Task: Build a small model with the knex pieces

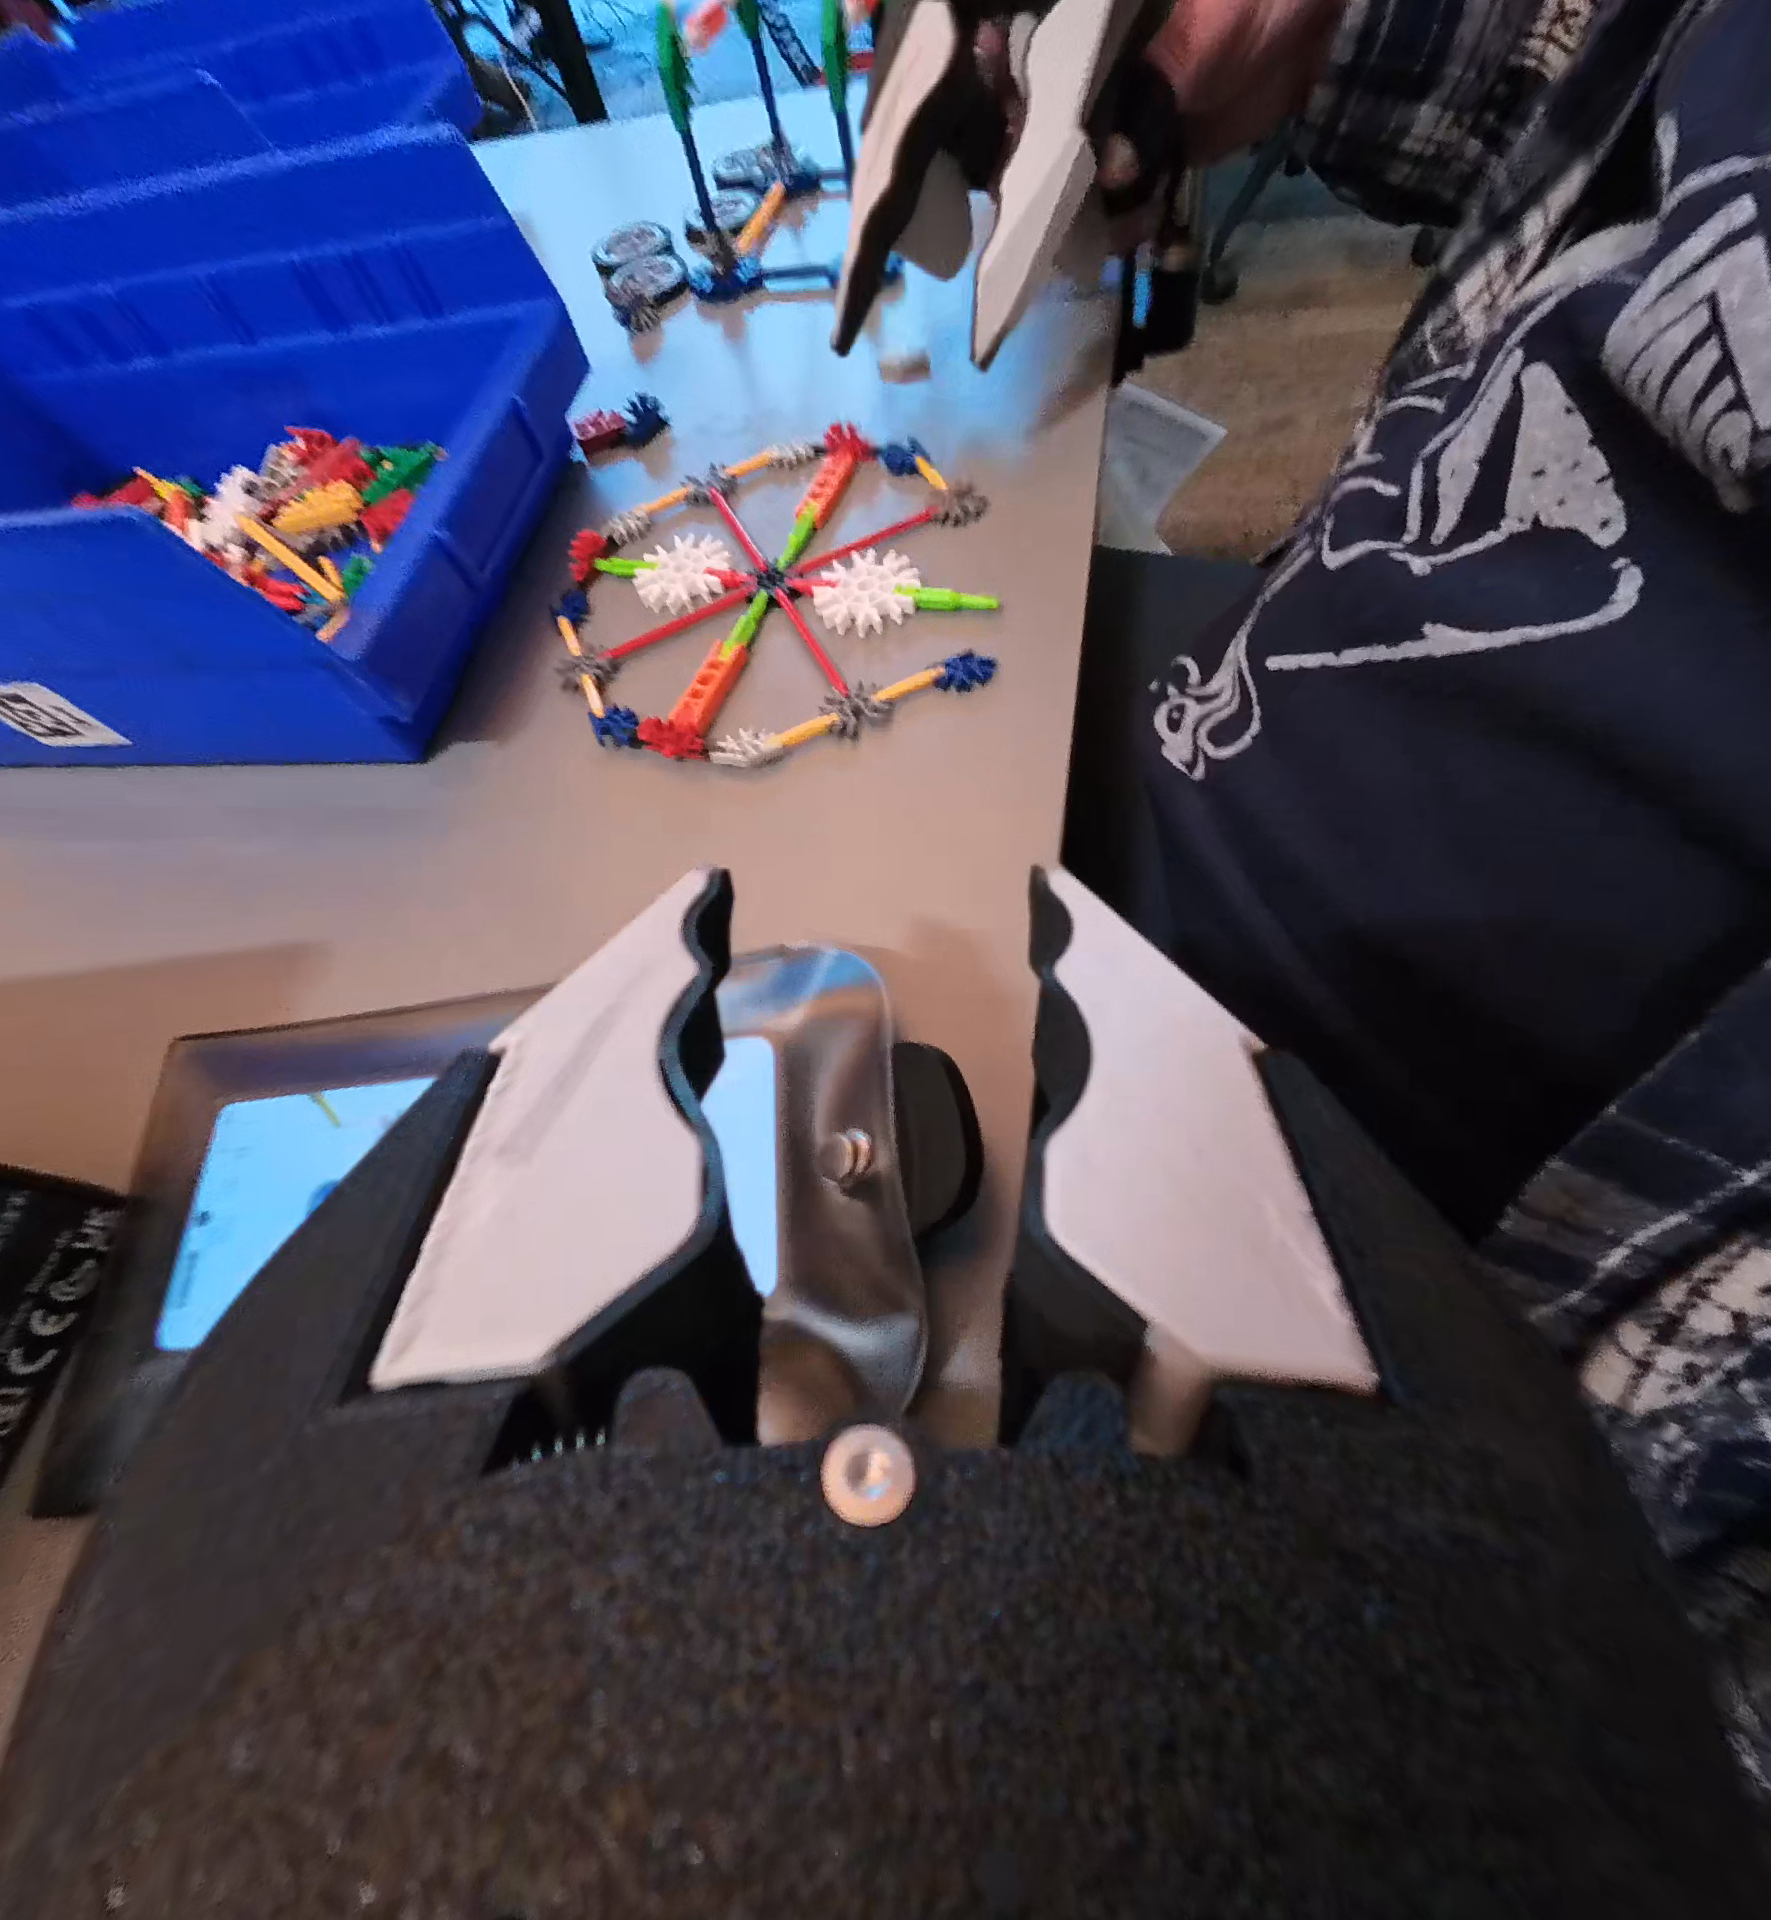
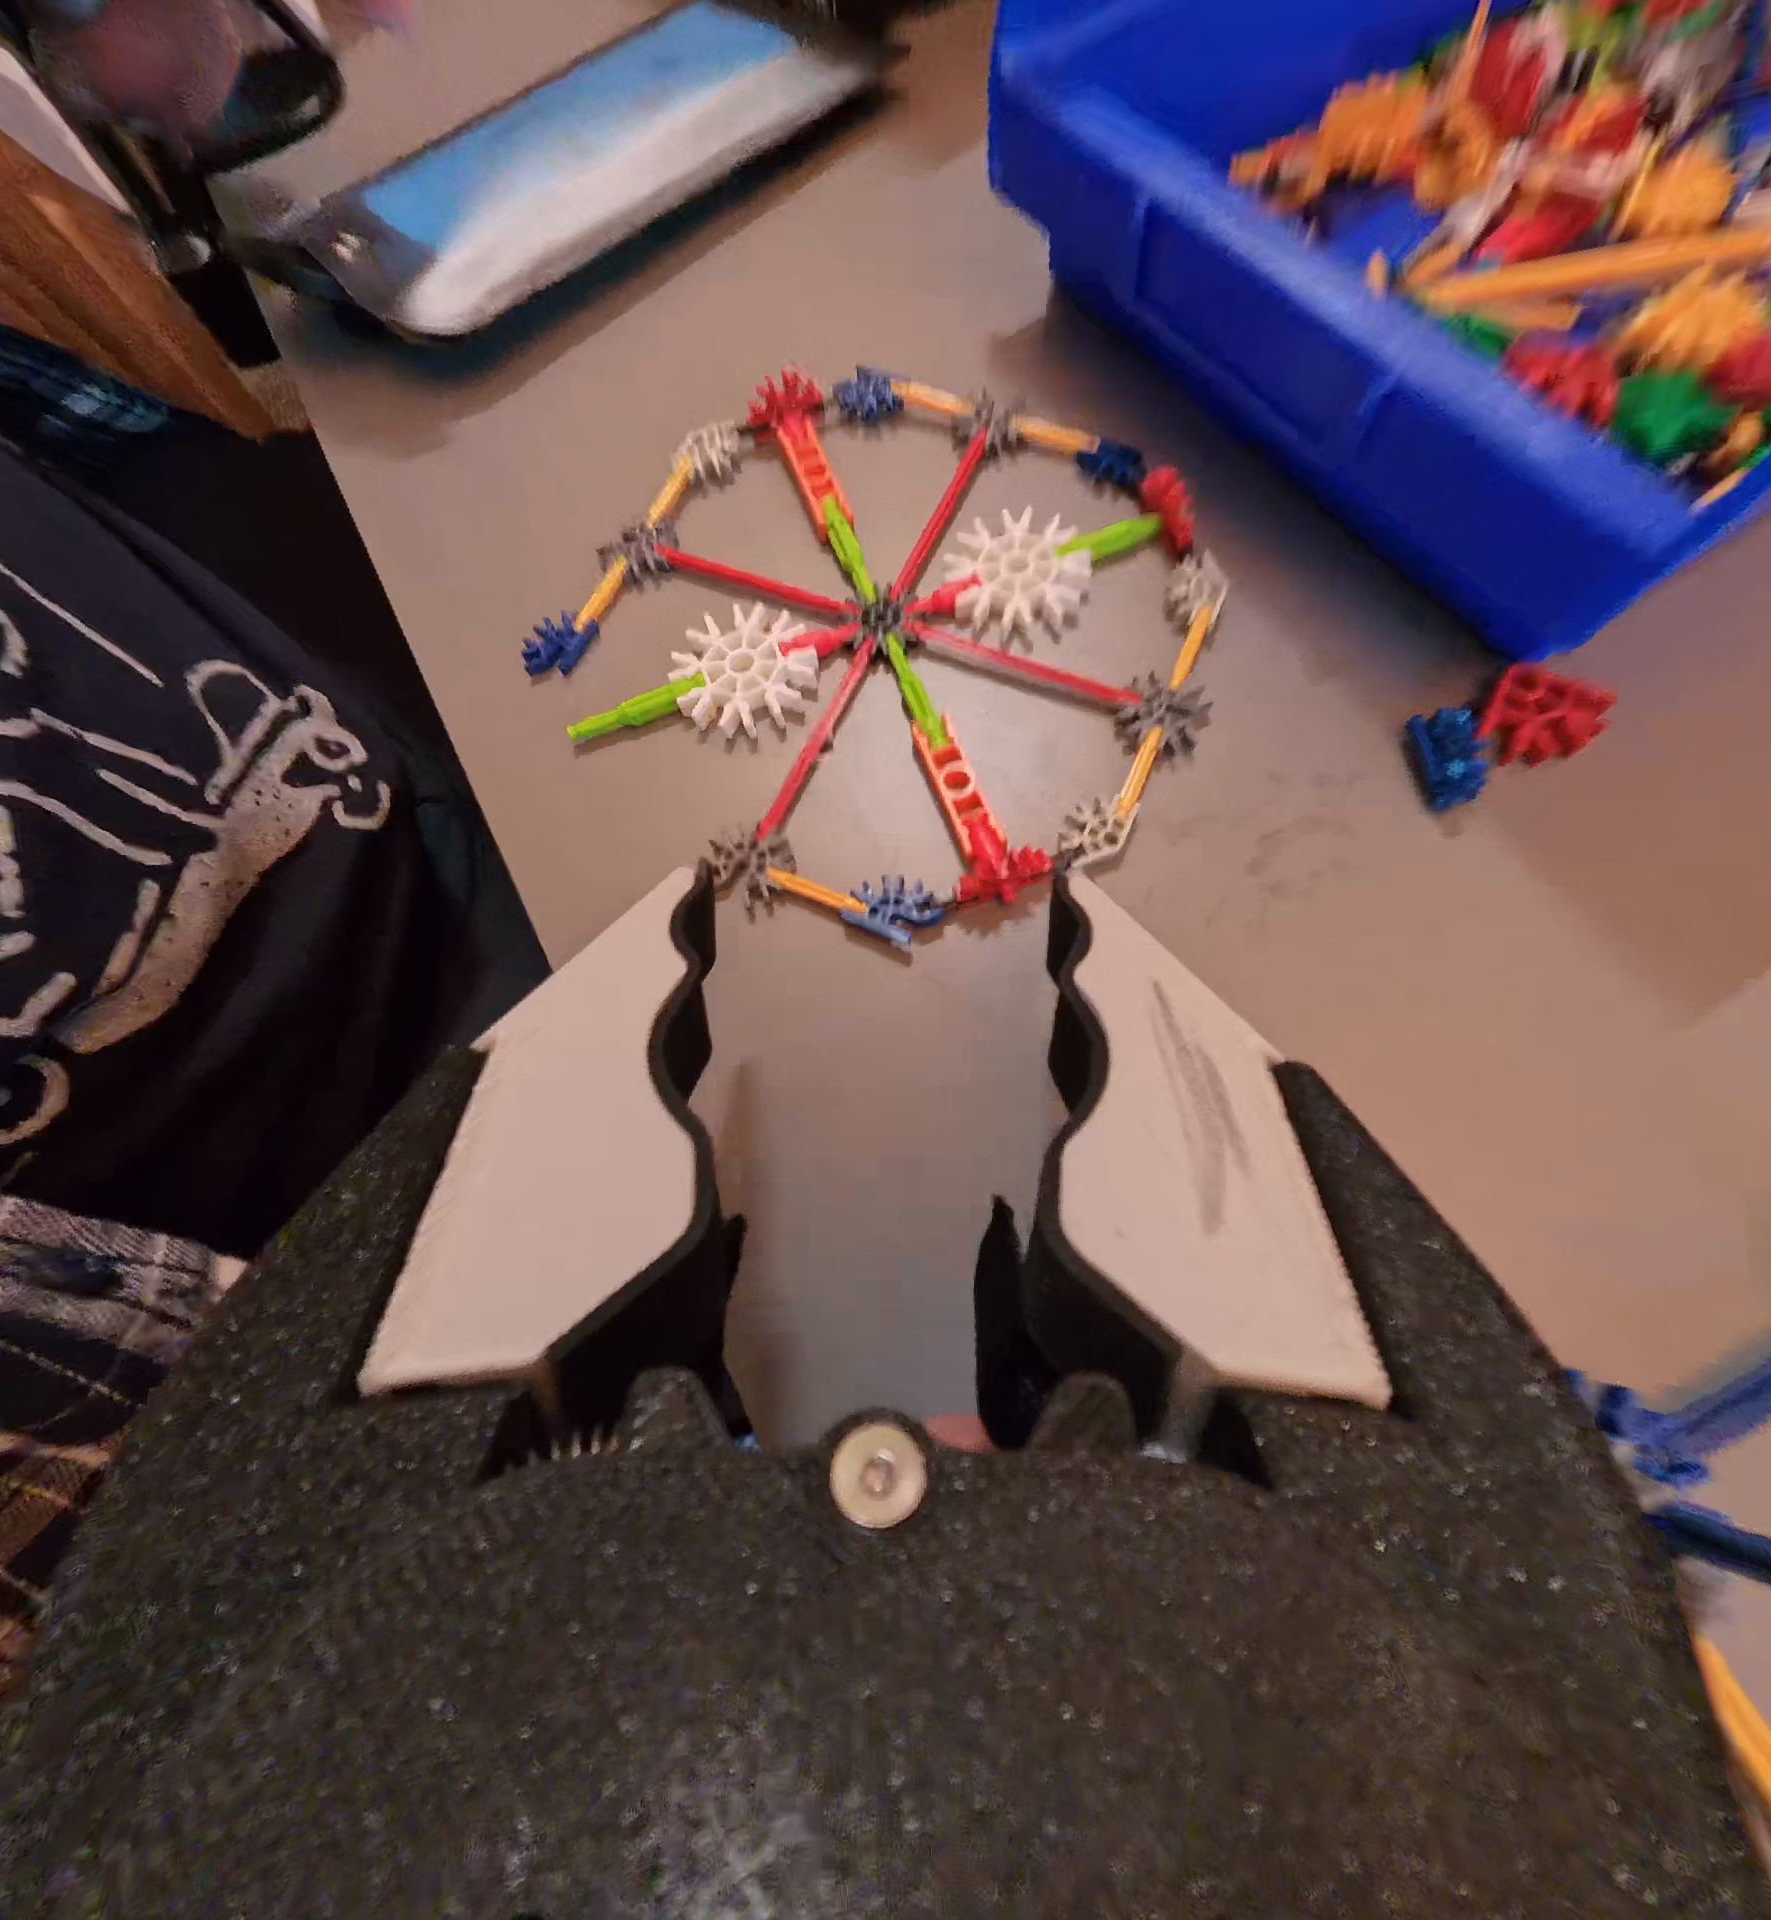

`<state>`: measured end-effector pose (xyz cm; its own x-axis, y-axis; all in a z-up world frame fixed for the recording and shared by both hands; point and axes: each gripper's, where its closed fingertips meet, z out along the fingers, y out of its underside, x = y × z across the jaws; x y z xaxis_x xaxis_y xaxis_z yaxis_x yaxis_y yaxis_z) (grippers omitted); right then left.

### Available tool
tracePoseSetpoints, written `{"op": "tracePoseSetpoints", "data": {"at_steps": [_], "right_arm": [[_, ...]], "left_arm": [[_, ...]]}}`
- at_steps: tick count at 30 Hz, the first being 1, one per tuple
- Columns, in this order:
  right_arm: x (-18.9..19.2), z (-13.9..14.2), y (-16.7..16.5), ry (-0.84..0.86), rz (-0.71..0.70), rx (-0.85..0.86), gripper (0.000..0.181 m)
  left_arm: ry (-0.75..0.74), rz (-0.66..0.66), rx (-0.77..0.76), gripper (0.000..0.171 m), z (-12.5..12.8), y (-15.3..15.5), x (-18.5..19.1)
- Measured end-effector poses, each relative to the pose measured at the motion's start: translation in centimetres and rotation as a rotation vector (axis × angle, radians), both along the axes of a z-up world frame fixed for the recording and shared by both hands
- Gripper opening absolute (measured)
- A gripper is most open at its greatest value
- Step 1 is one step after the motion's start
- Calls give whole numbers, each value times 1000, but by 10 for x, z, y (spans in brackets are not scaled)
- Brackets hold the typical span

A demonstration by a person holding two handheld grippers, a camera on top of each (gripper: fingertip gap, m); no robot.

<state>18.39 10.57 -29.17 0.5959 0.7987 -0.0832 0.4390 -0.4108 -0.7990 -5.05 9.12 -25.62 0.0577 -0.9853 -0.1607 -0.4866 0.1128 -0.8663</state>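
A flat wheel (image 1: 772,592) of coloured rods and connectors lies on the grey table, with red spokes, two white snowflake connectors and an open rim; it also shows in the right wrist view (image 2: 881,623). My left gripper (image 1: 881,894) is open and empty, above a tablet with a metal clip (image 1: 829,1122) near the table's right edge. My right gripper (image 2: 881,894) is open and empty, its fingertips just short of the wheel's near rim. In the left wrist view the right gripper (image 1: 912,343) hangs above the table beyond the wheel.
A blue bin (image 1: 237,582) of loose coloured pieces stands beside the wheel, also in the right wrist view (image 2: 1380,343). A small red and blue piece (image 2: 1504,727) lies by it. A standing blue-rod structure (image 1: 746,208) with small wheels is at the back. A person's dark shirt (image 1: 1483,675) borders the table edge. My hands' fingertips stand some 25 centimetres from each other. To the flat wheel (image 1: 772,592): right tips about 10 centimetres, left tips about 20 centimetres. It is also in sight in the right wrist view (image 2: 872,617).
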Motion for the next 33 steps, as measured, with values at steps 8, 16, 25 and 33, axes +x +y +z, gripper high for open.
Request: {"op": "tracePoseSetpoints", "data": {"at_steps": [8, 16, 25, 33], "right_arm": [[-17, 77, 52, -142, 29, 213, 43], [-51, 78, 165, -465, 164, 161, 11], [-75, 14, 212, -599, 324, -120, 14], [-72, -17, 220, -672, 297, -190, 15]], "left_arm": [[-54, 66, 119, 51, 29, 37, 14], [-135, 165, 162, 48, 40, 81, 12], [-201, 185, 147, 48, 39, 98, 5], [-219, 173, 125, 49, 34, 99, -1]]}}
